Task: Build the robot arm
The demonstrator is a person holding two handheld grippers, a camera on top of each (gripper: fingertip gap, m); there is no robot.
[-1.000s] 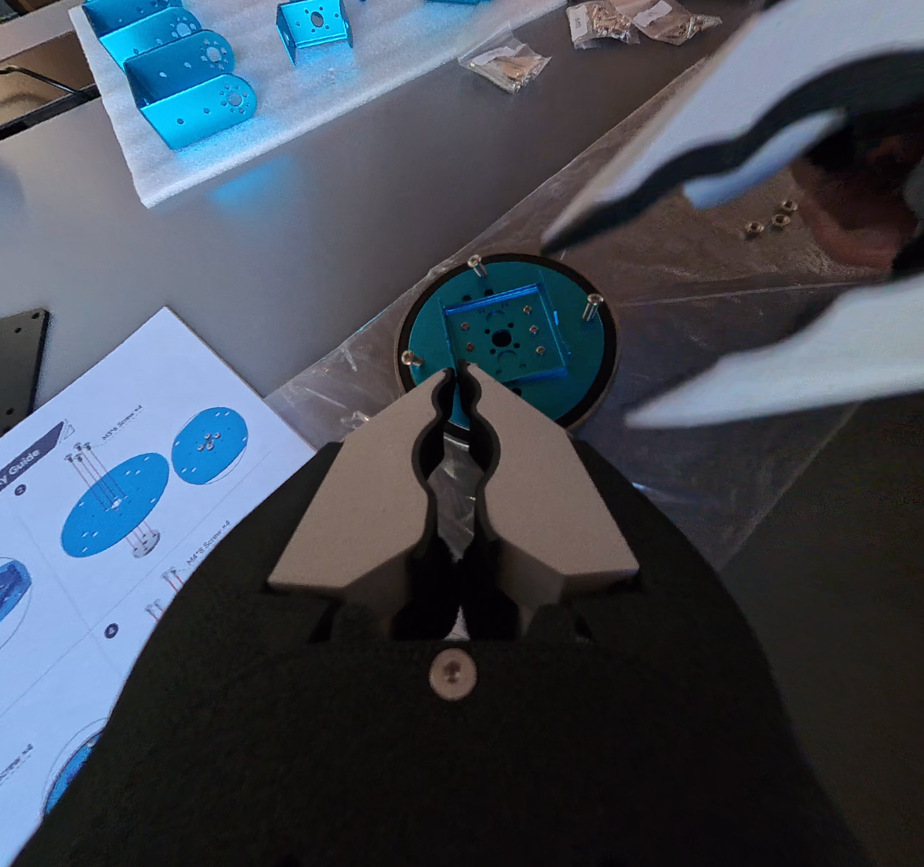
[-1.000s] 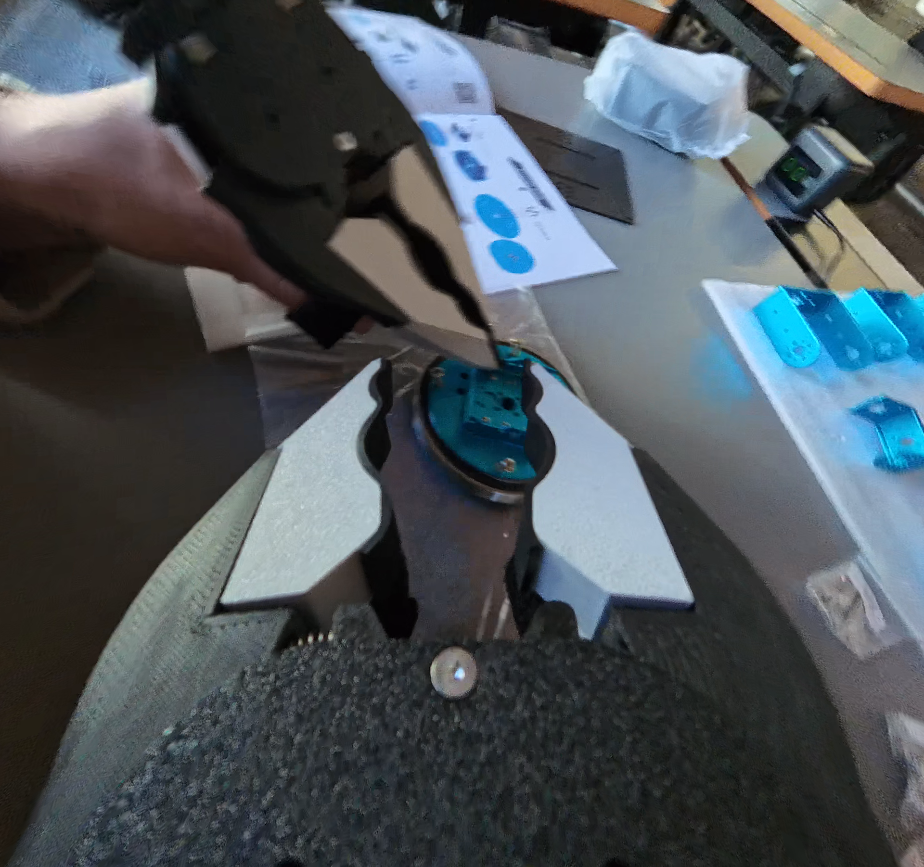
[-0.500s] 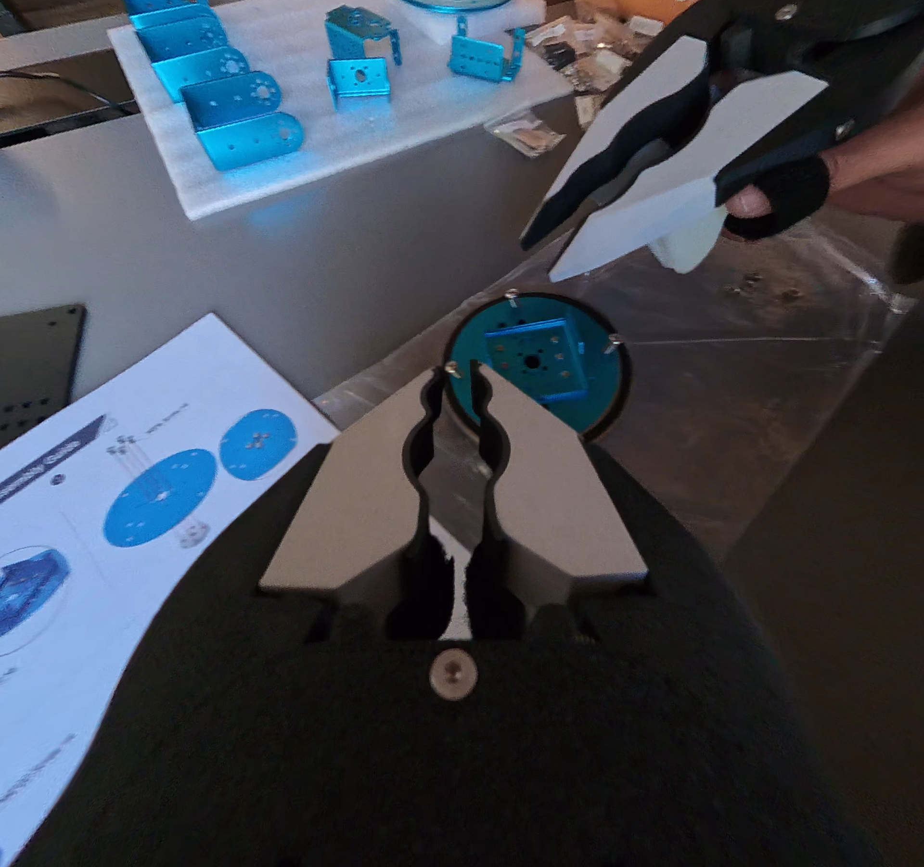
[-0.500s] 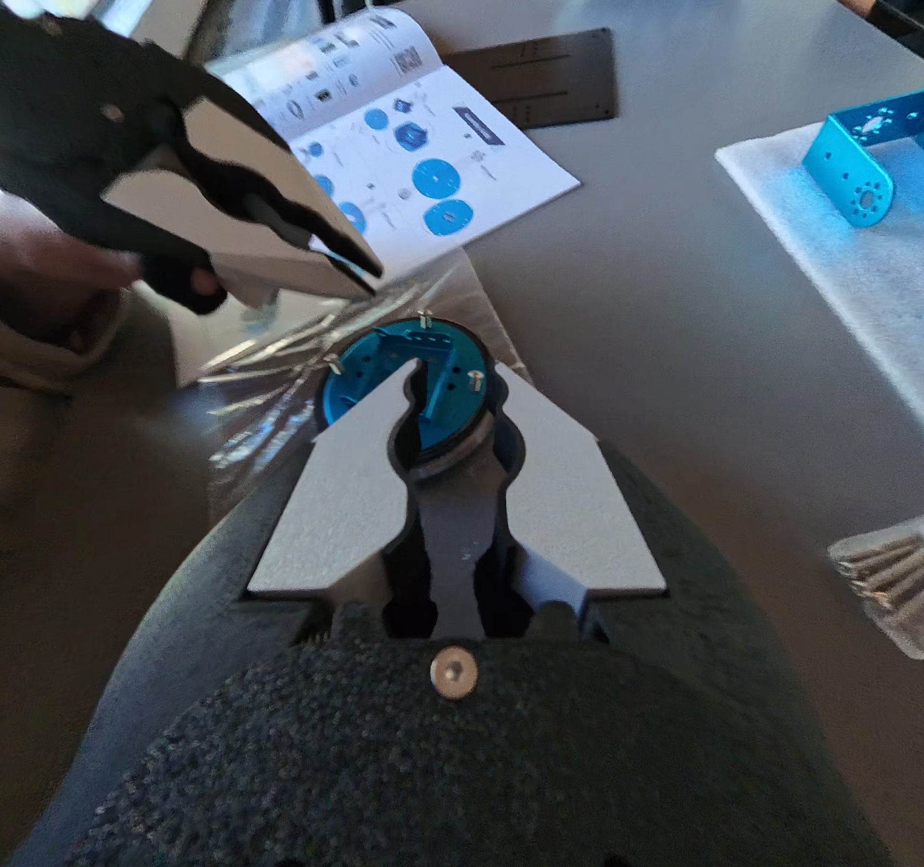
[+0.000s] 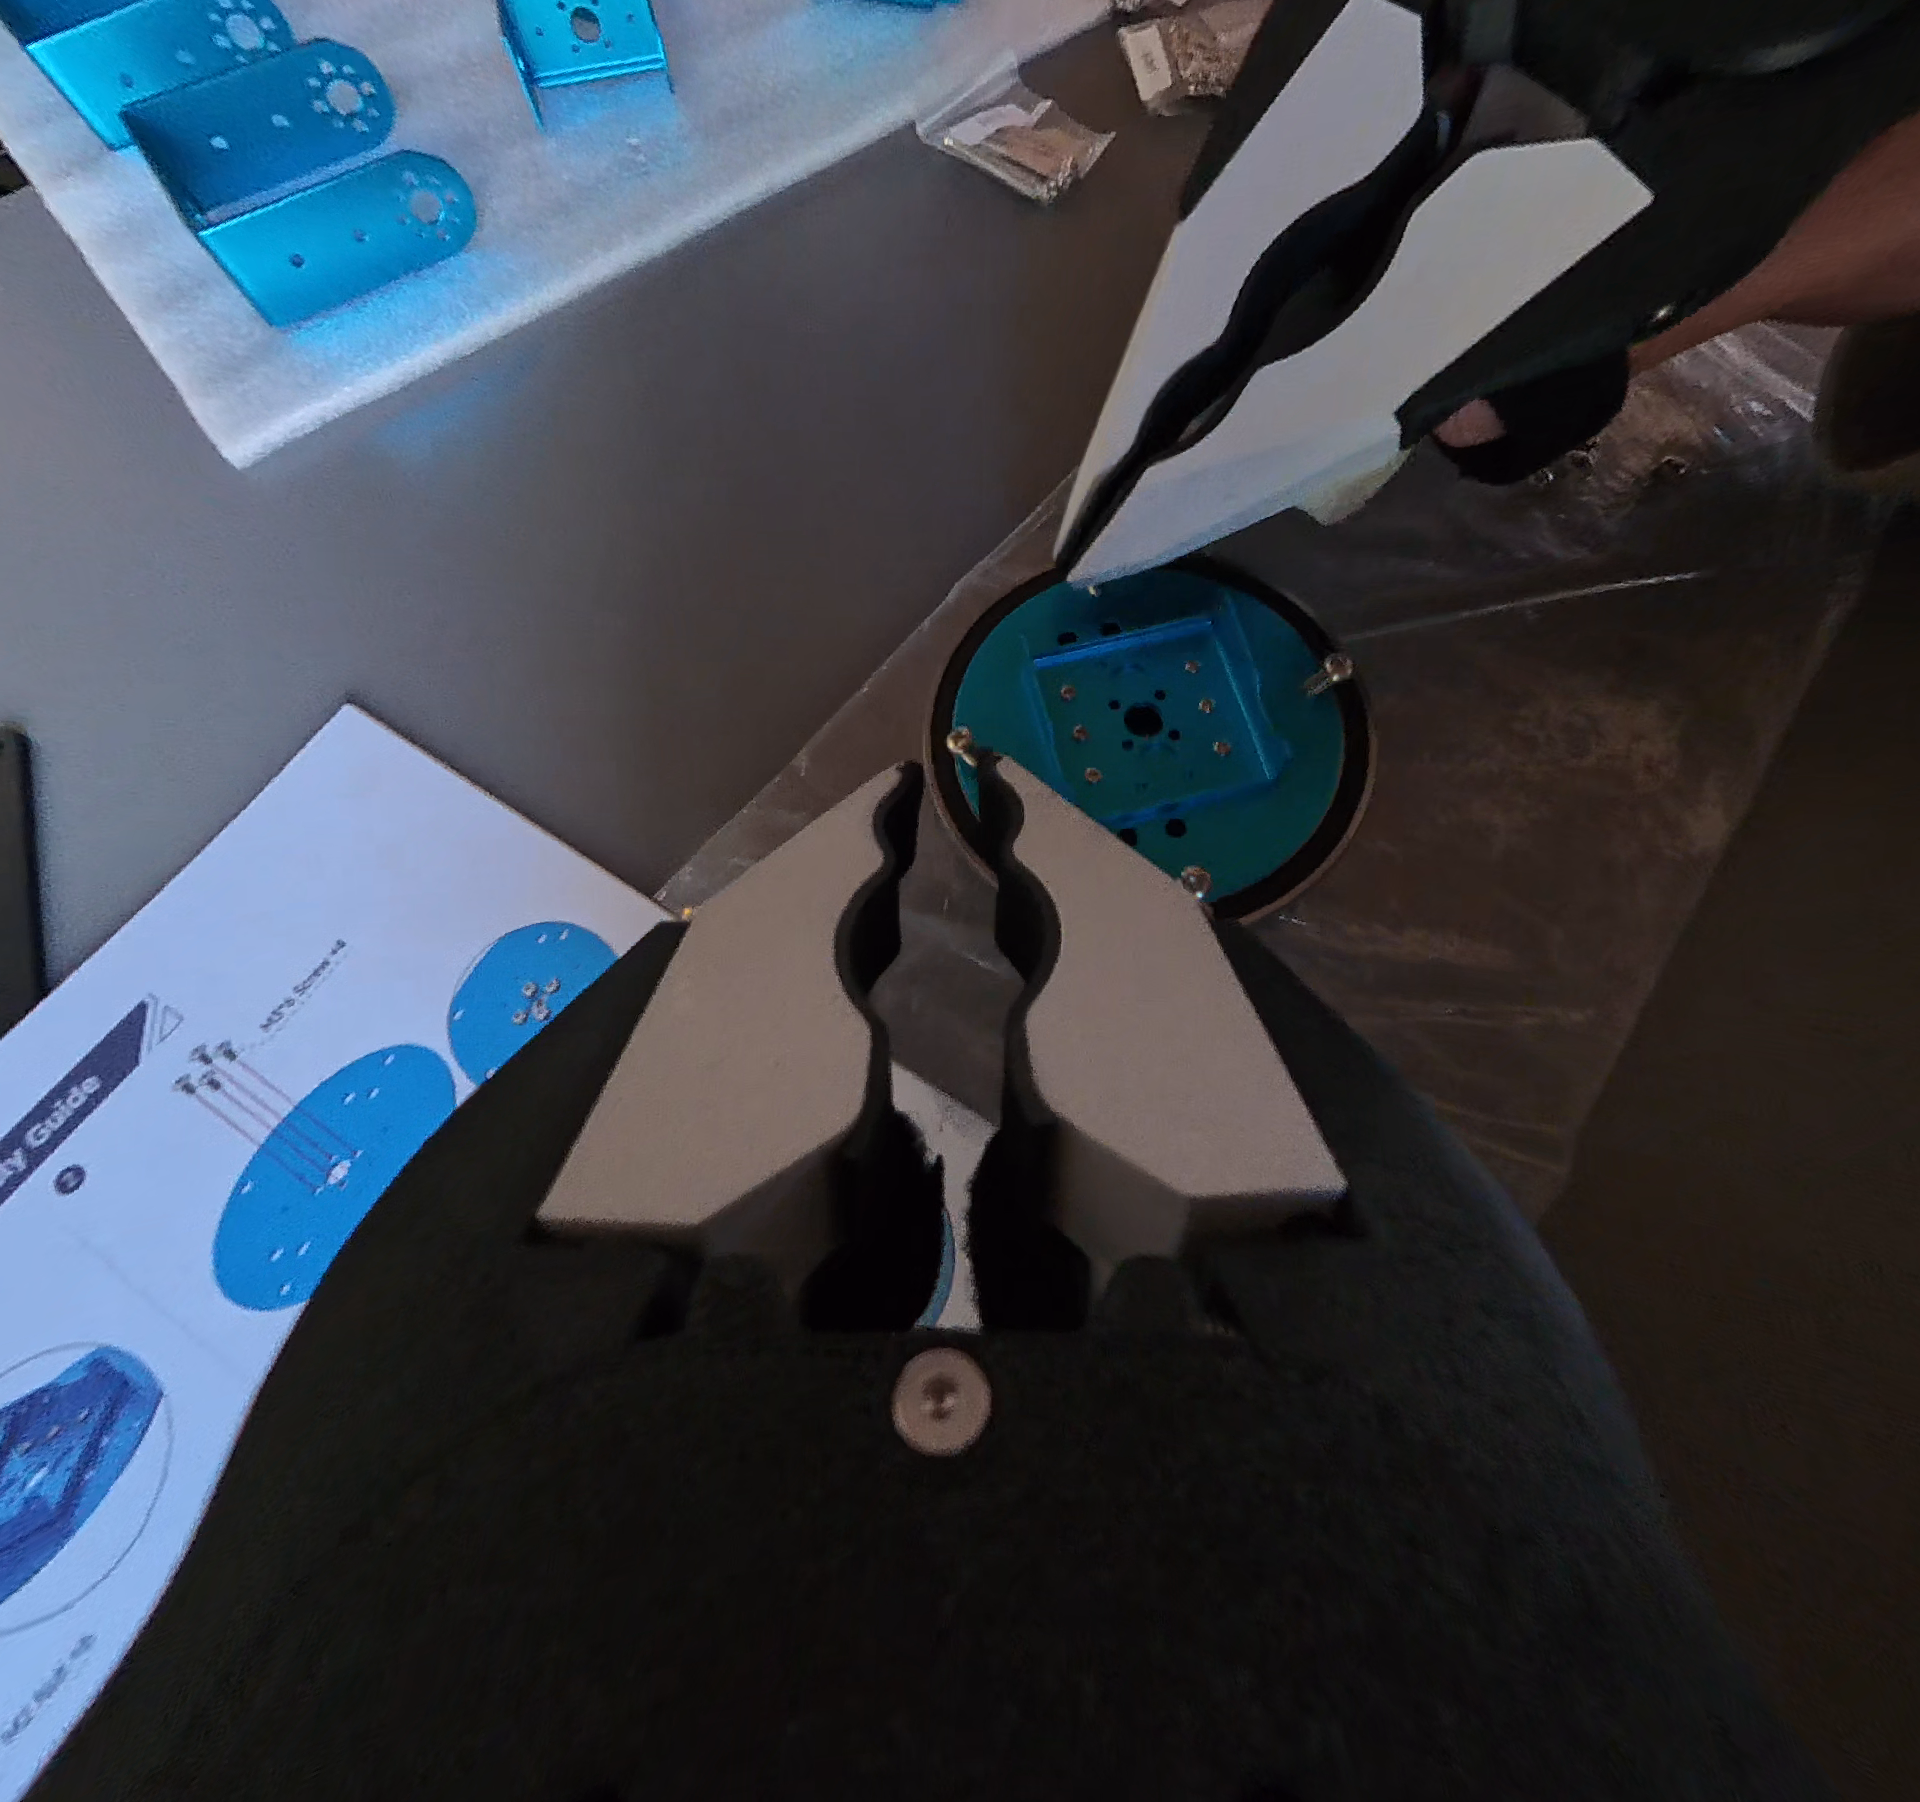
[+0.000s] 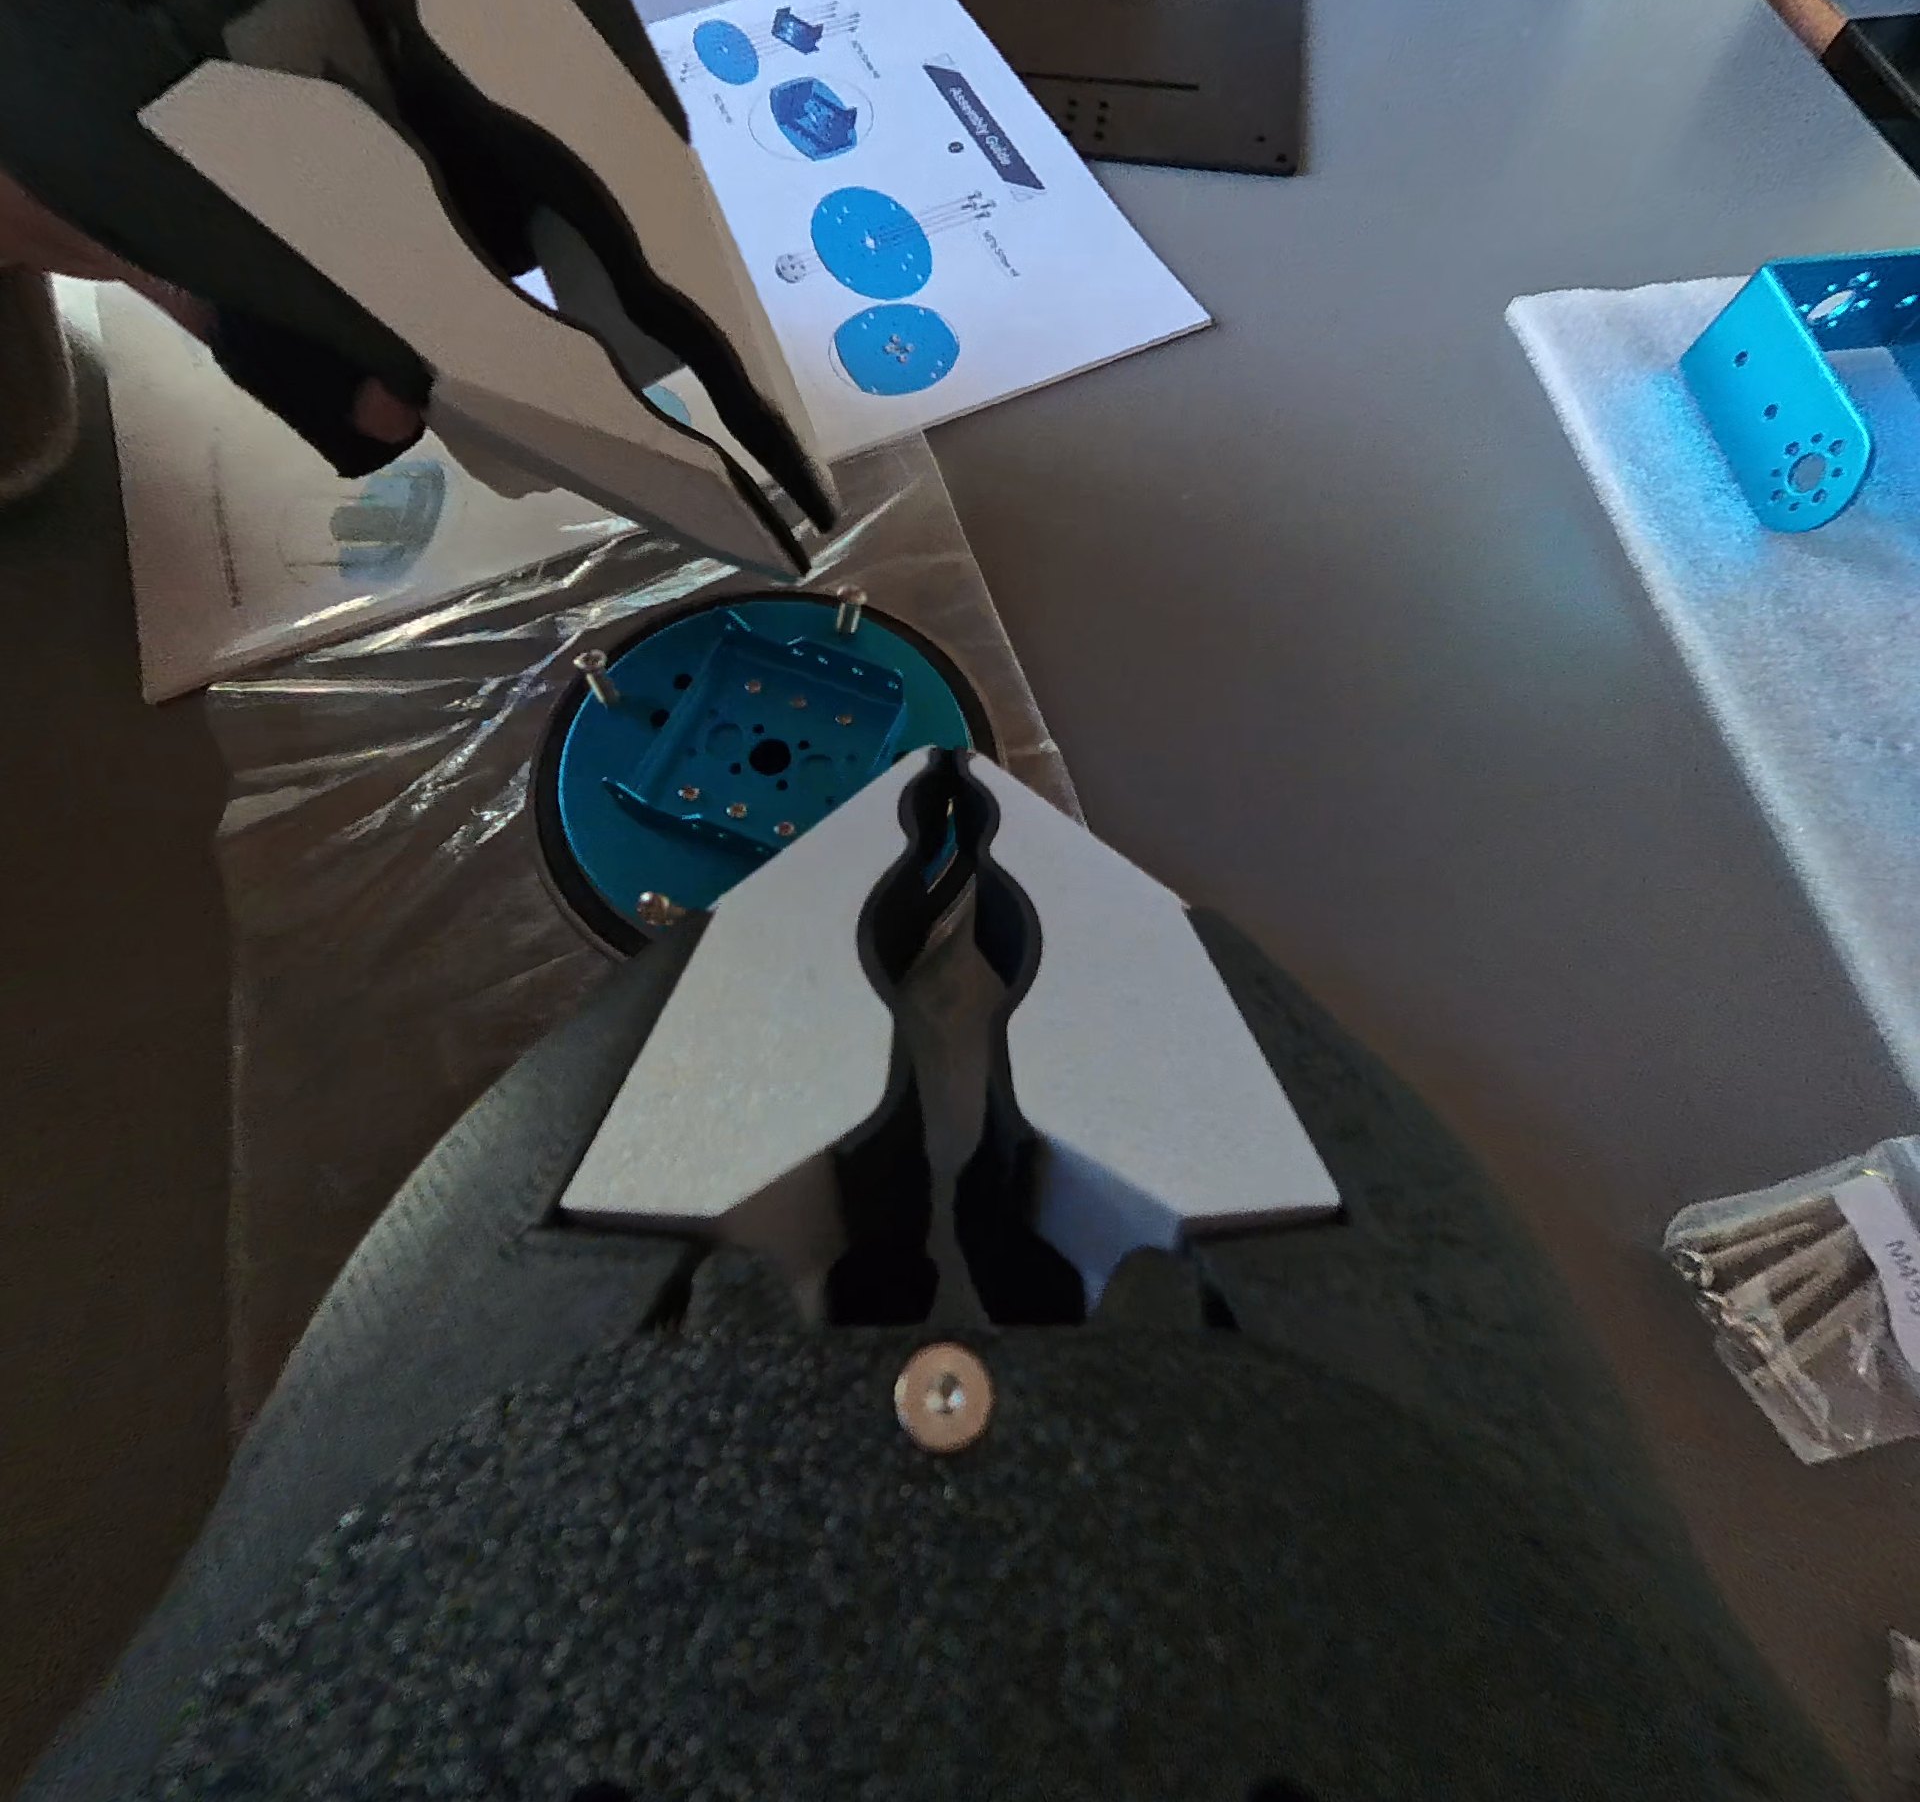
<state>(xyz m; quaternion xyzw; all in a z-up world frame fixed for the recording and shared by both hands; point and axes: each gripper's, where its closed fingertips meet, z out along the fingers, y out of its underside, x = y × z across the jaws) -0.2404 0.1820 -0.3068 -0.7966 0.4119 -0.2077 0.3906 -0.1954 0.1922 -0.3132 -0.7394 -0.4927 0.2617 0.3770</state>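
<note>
The left hand-held gripper (image 5: 951, 776) has its grey fingers nearly together with a thin gap between the tips, holding nothing, poised just beside the near rim of a round blue metal disc in a black ring (image 5: 1148, 744). The disc rests on a crinkled clear plastic sheet (image 5: 1507, 869) on the grey bench (image 5: 623, 505) and carries a square blue bracket (image 5: 1143, 713) and upright silver screws (image 5: 1328, 674). The right hand-held gripper (image 6: 951, 765) has its tips almost touching over the disc's edge; whether they pinch a screw there I cannot tell. Nearby lie an open white instruction booklet (image 6: 935, 225), a black perforated plate (image 6: 1164, 48), blue brackets on white foam (image 5: 312, 194) and clear bags of hardware (image 6: 1797, 1305)
</note>
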